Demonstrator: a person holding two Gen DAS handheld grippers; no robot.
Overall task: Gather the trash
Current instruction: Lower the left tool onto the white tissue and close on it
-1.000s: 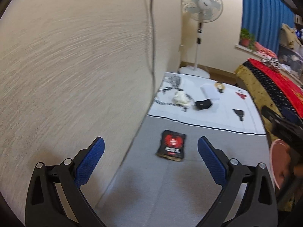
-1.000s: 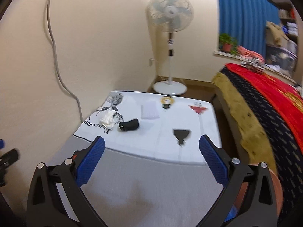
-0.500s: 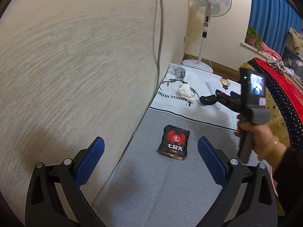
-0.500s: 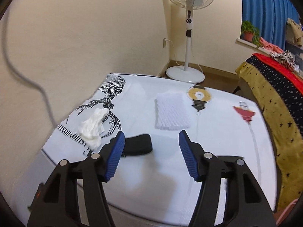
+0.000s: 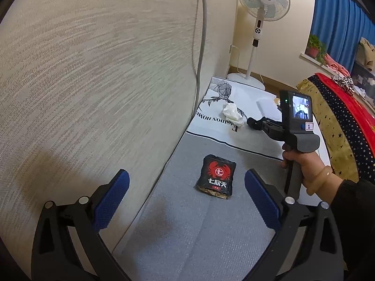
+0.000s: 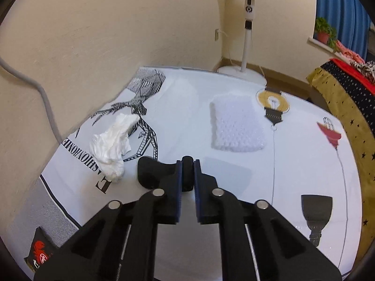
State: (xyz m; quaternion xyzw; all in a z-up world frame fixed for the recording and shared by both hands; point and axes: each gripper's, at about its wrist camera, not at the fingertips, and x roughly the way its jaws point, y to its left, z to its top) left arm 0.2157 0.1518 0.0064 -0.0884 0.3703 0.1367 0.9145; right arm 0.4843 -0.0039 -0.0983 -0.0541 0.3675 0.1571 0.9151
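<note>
pedestal fan, blue curtain, potted plant

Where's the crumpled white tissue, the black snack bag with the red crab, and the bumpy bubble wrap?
crumpled white tissue (image 6: 110, 147), right wrist view, middle of the wad.
black snack bag (image 5: 216, 179), left wrist view, centre of its printed front.
bubble wrap (image 6: 236, 125), right wrist view, middle of the sheet.

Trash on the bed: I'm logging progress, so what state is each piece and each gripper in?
Black foam piece: lying on the white sheet, between the closing right gripper jaws.
Crumpled tissue: lying loose.
Bubble wrap: lying flat, untouched.
Black snack packet: flat on the grey mat.
Left gripper: open, empty.
</note>
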